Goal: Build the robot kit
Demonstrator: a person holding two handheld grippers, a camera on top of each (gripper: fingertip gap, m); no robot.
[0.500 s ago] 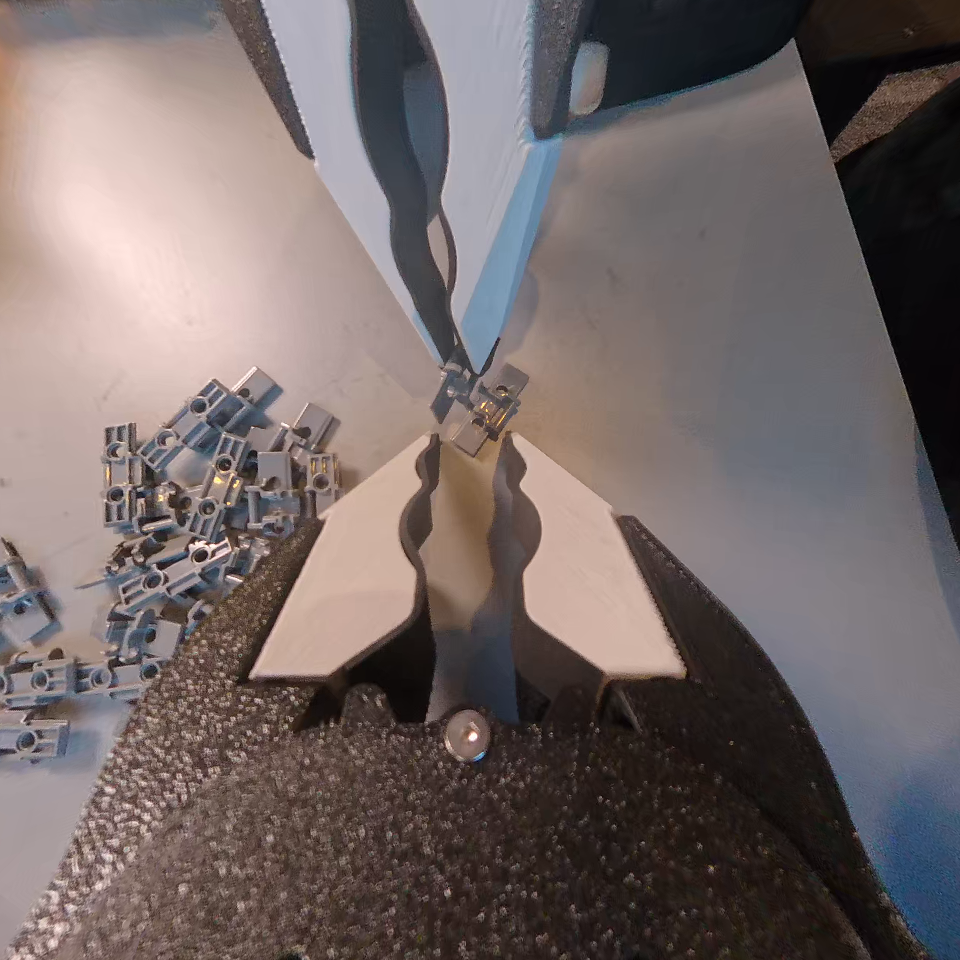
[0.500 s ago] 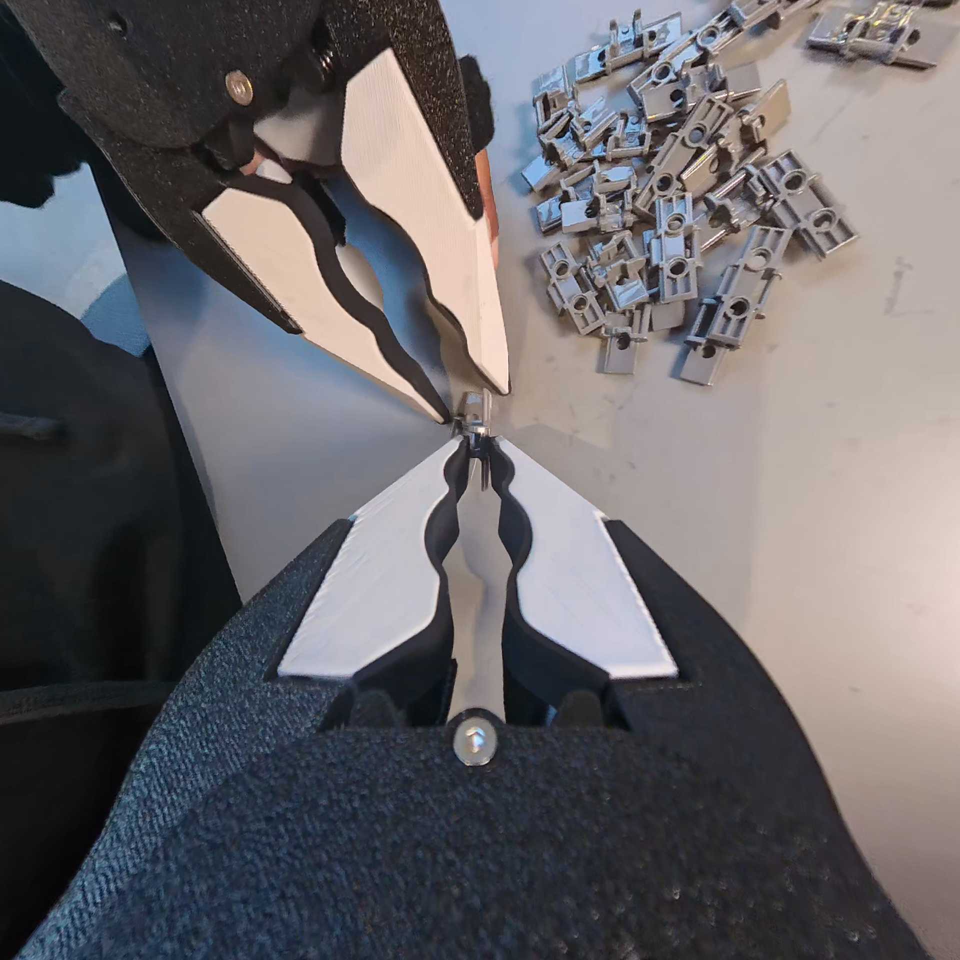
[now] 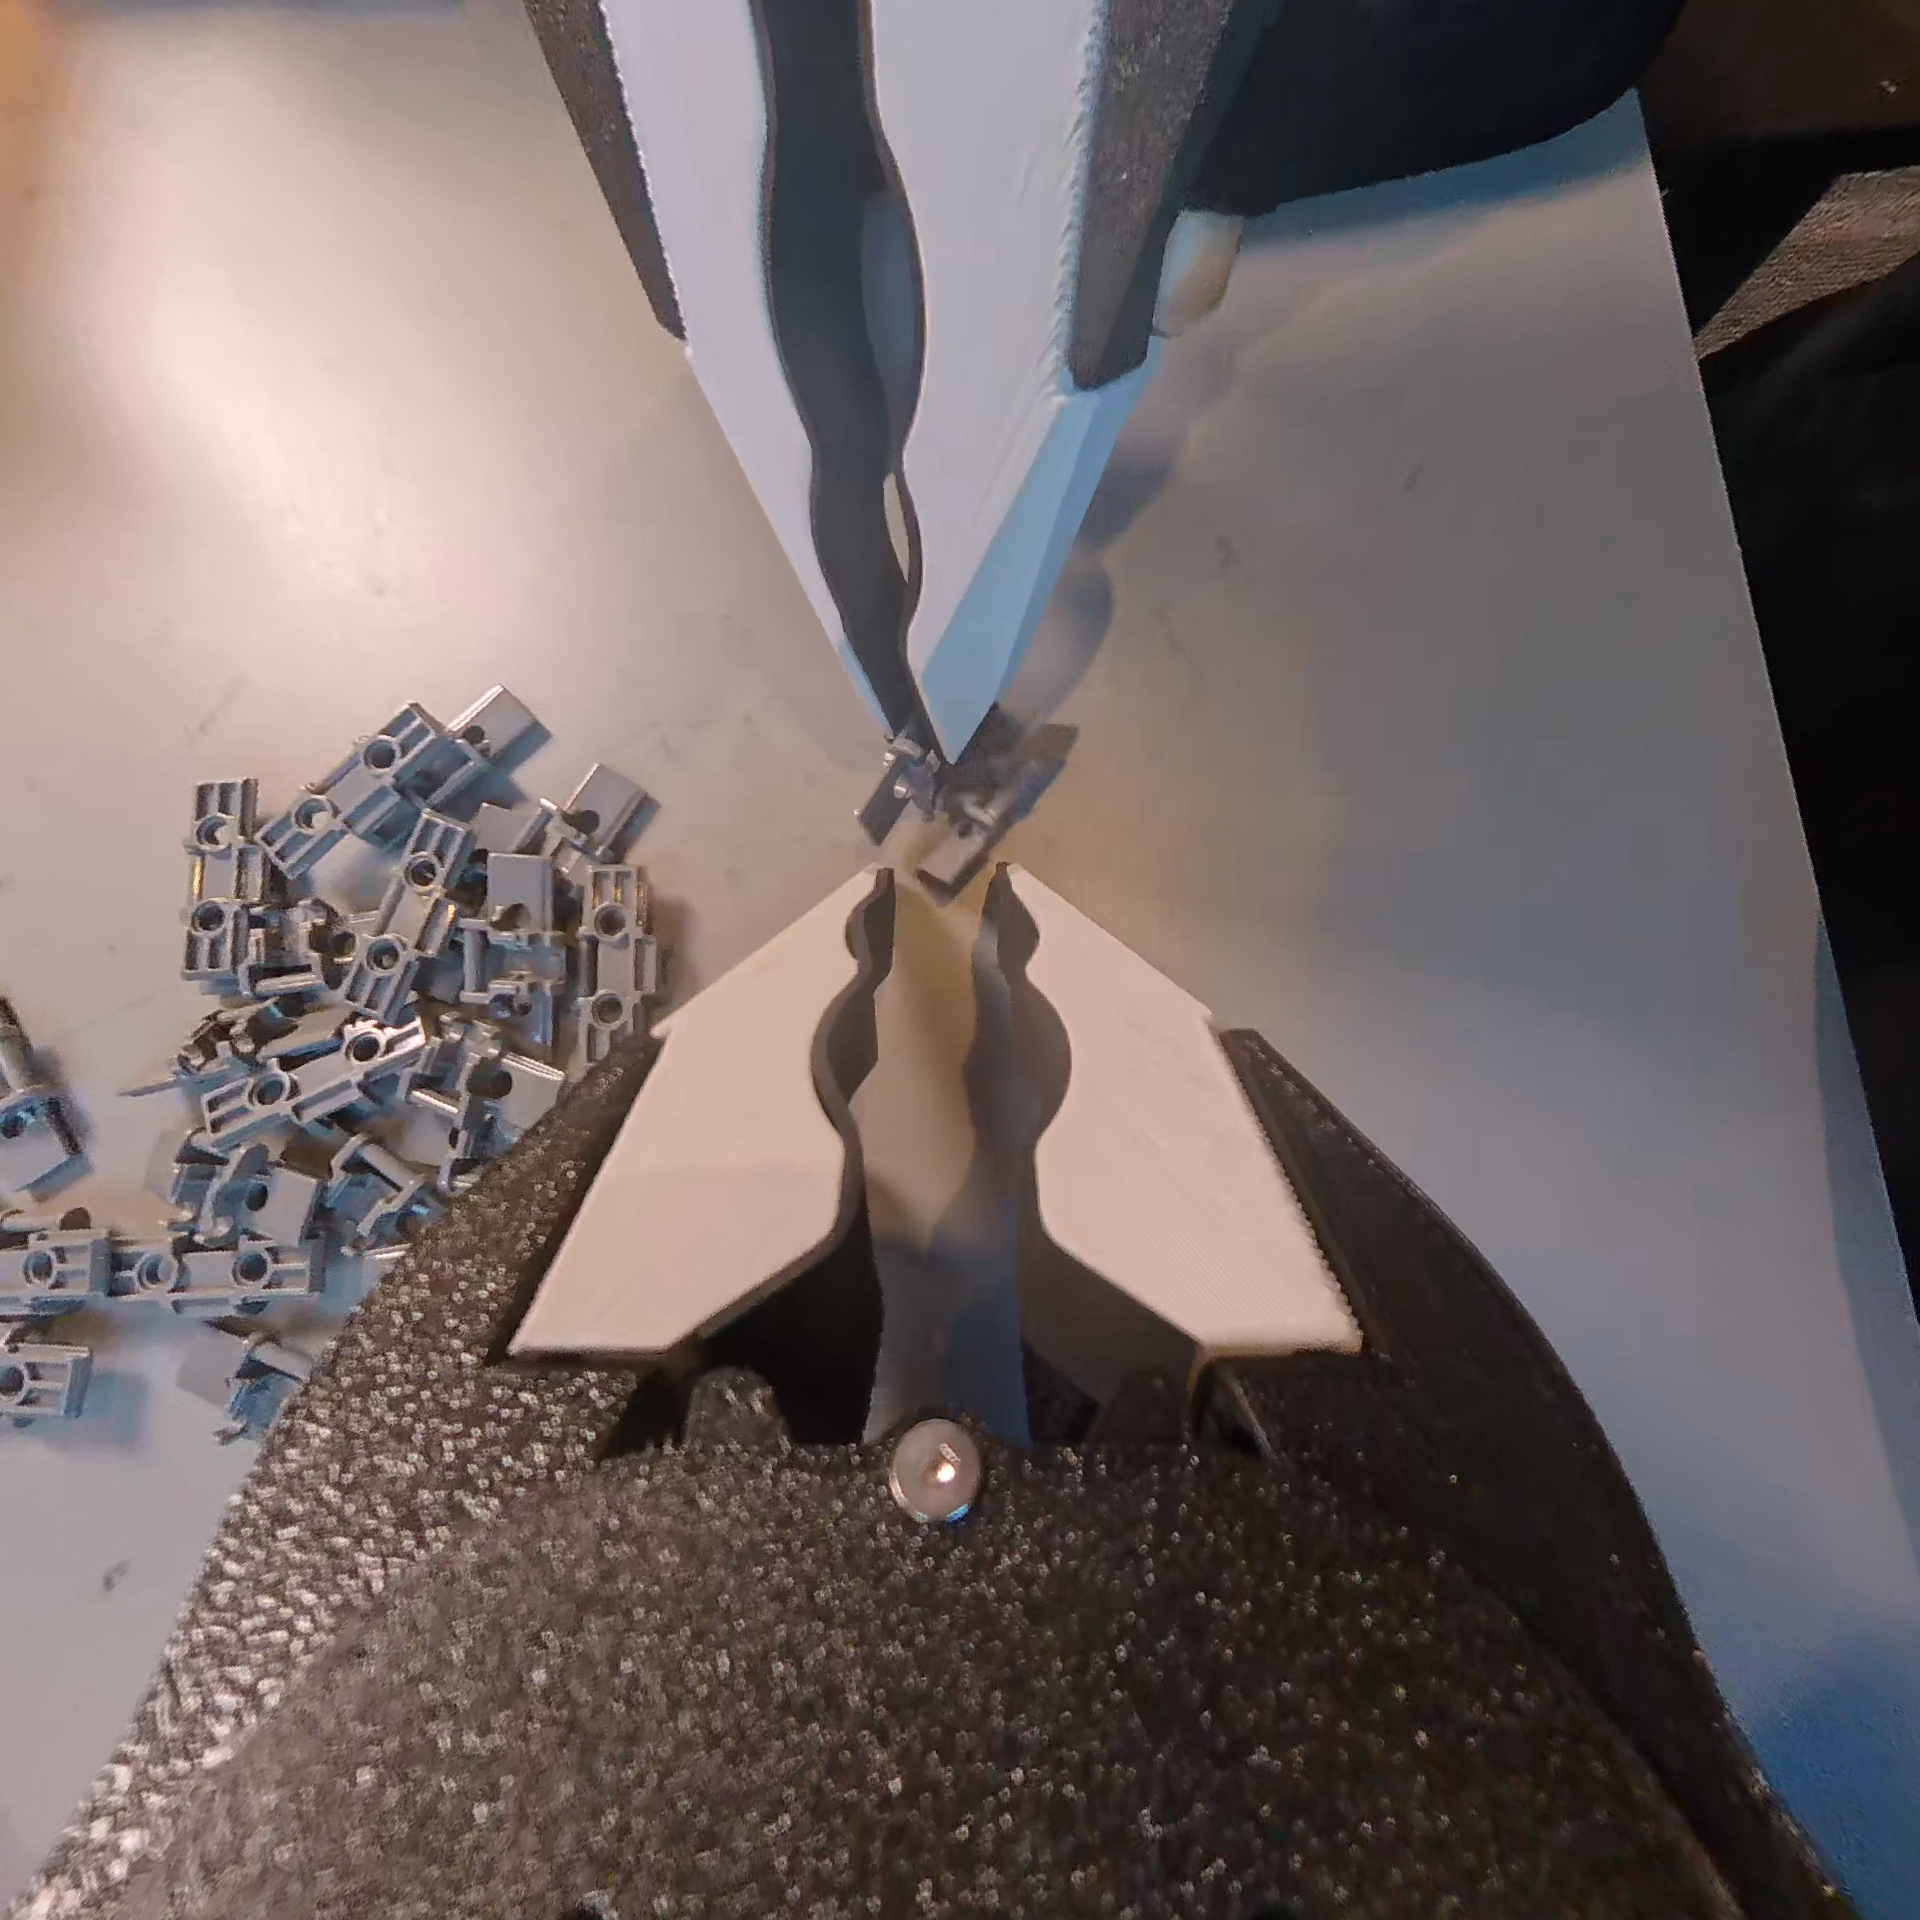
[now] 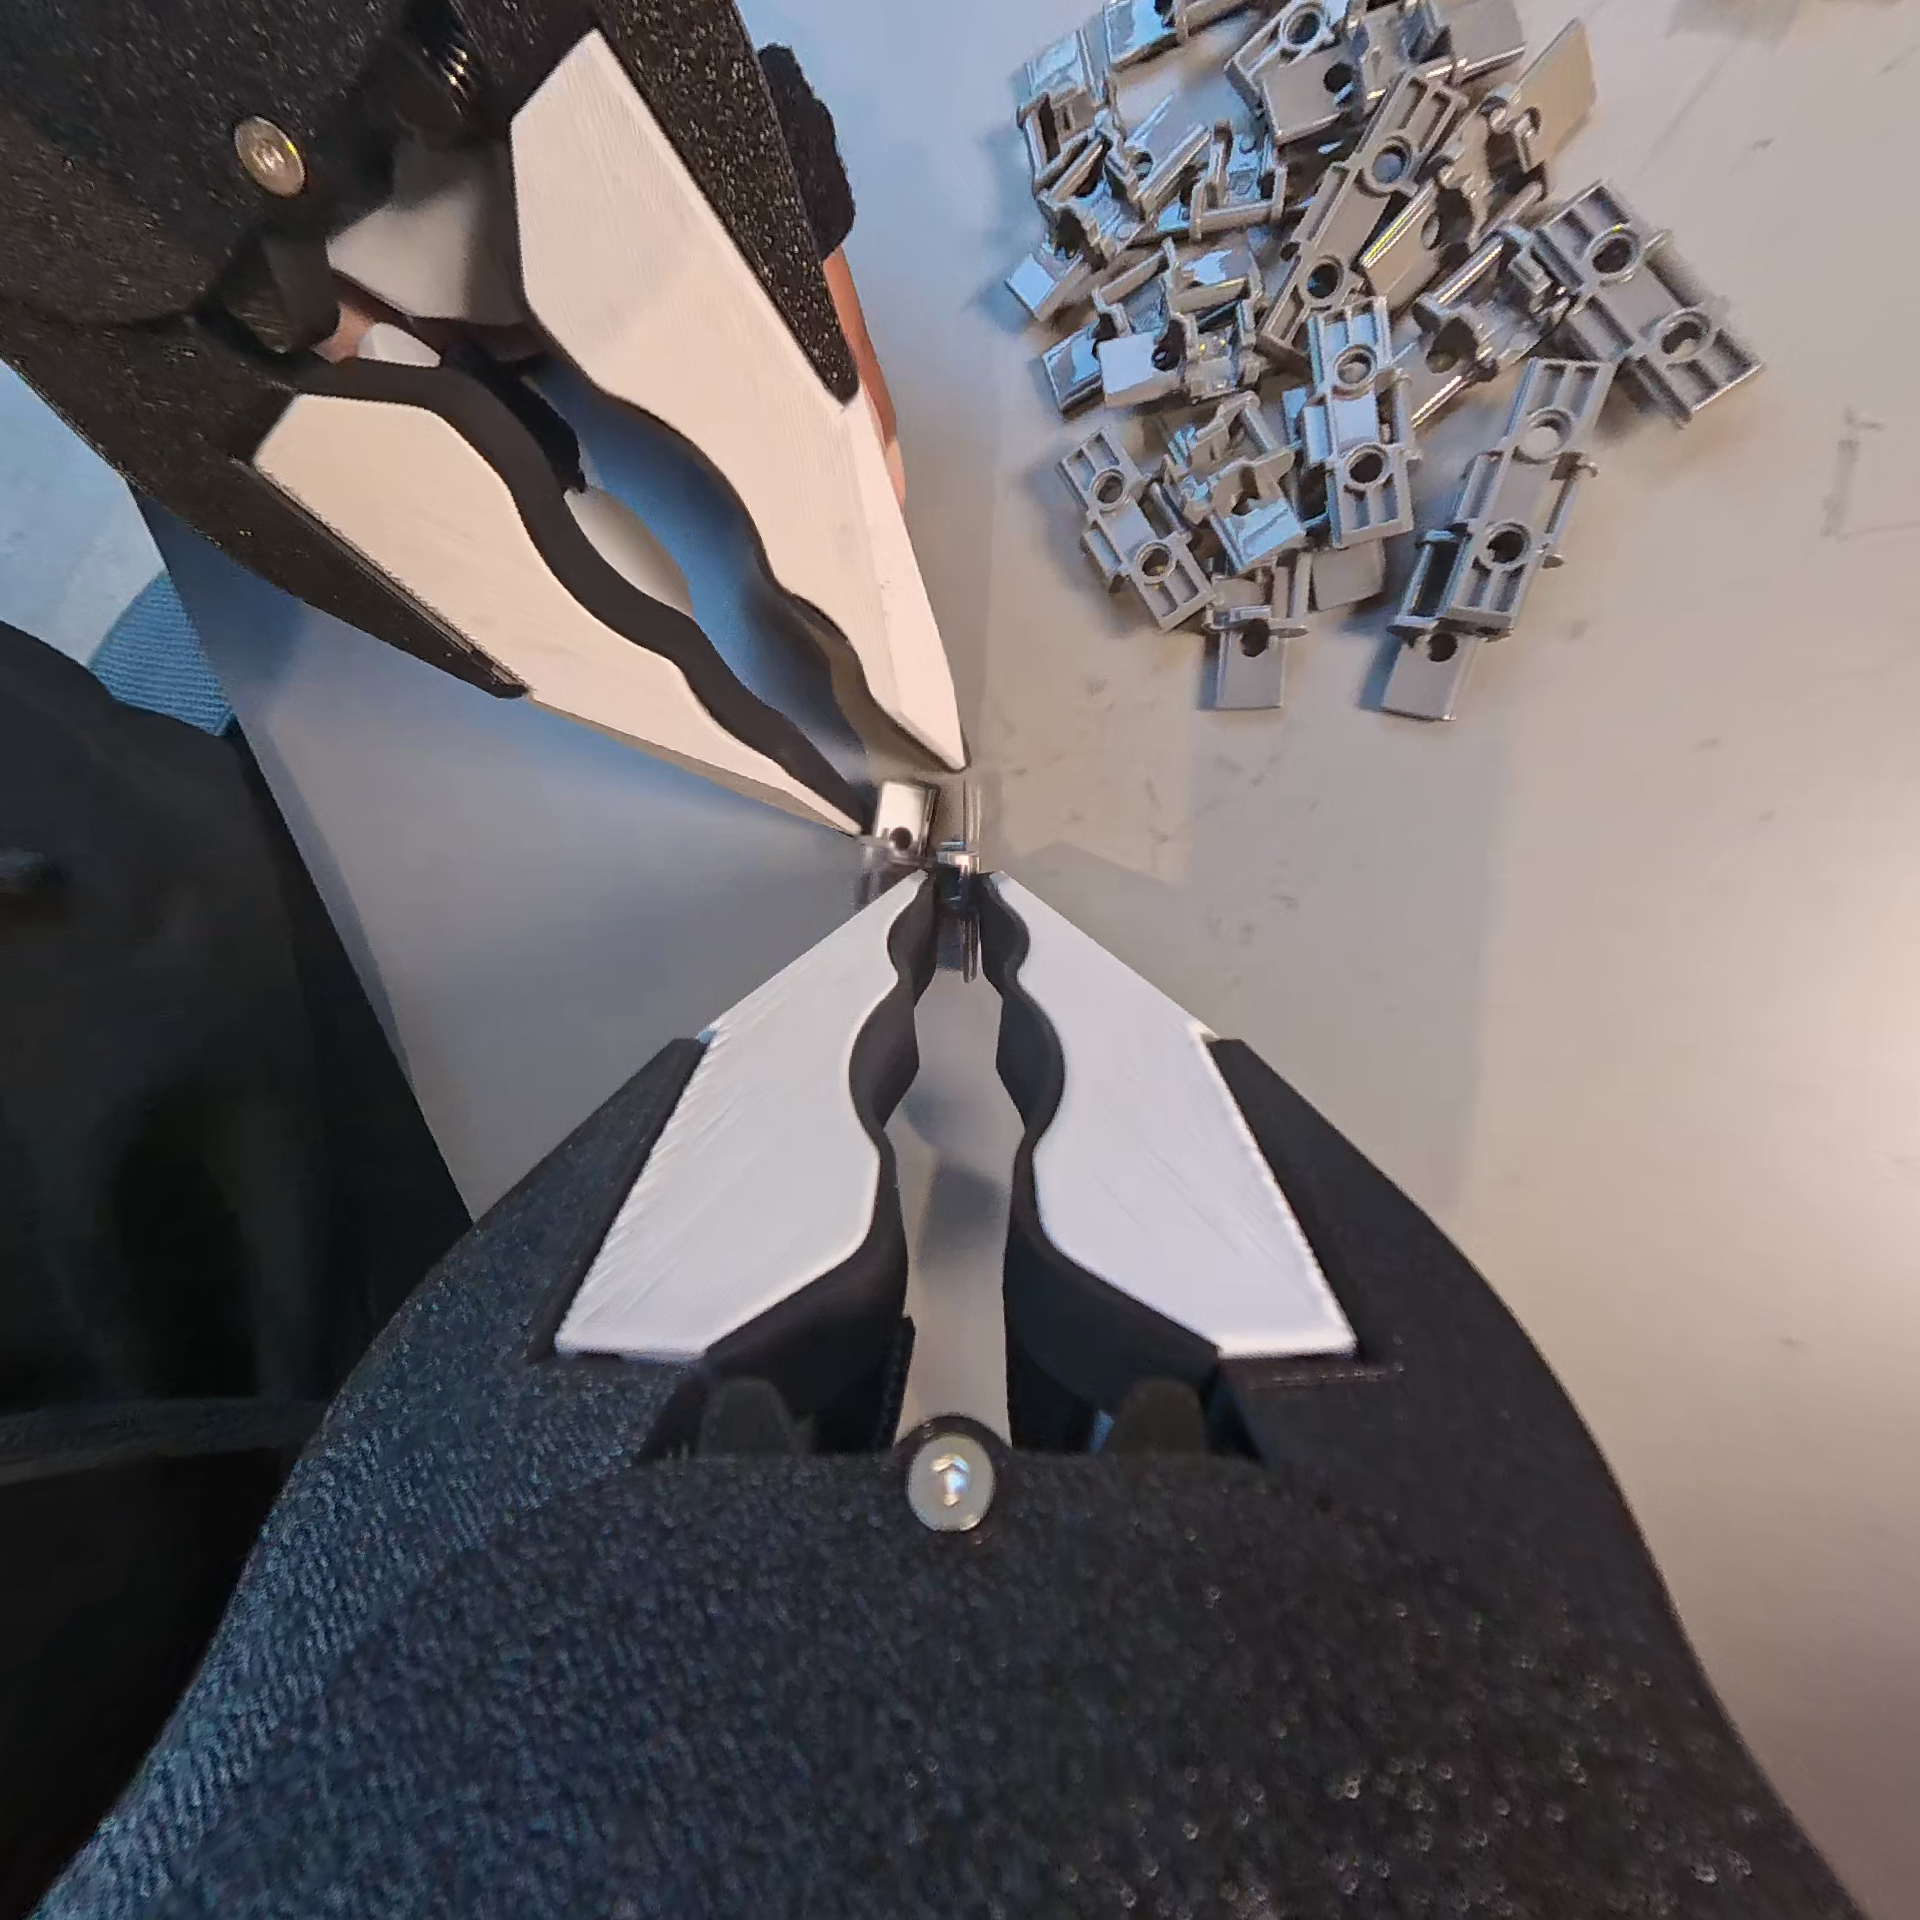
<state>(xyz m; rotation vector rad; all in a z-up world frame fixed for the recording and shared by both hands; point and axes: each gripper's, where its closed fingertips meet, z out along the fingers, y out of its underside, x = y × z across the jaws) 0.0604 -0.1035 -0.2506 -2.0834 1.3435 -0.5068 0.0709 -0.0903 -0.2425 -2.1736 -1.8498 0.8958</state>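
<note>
My left gripper (image 3: 943, 878) has its tips narrowly apart around the end of a small grey clip part (image 3: 992, 821), just above the table. My right gripper (image 3: 920, 743) comes in from the top of the left wrist view, shut on a second grey clip part (image 3: 896, 795) that touches the first. In the right wrist view my right gripper (image 4: 951, 894) pinches its part (image 4: 954, 878) edge-on. There the left gripper (image 4: 909, 798) enters from the upper left with its part (image 4: 904, 816) between its tips.
A pile of several more grey clip parts (image 3: 395, 987) lies on the pale table (image 3: 1403, 727) left of my left gripper. The pile also shows at the upper right of the right wrist view (image 4: 1351, 343). The table edge (image 3: 1787, 935) and dark fabric (image 4: 156, 1039) are close by.
The left gripper's part has turned and now shows its flat face in the right wrist view. The left jaws stand slightly closer together. Both grippers stay tip to tip.
</note>
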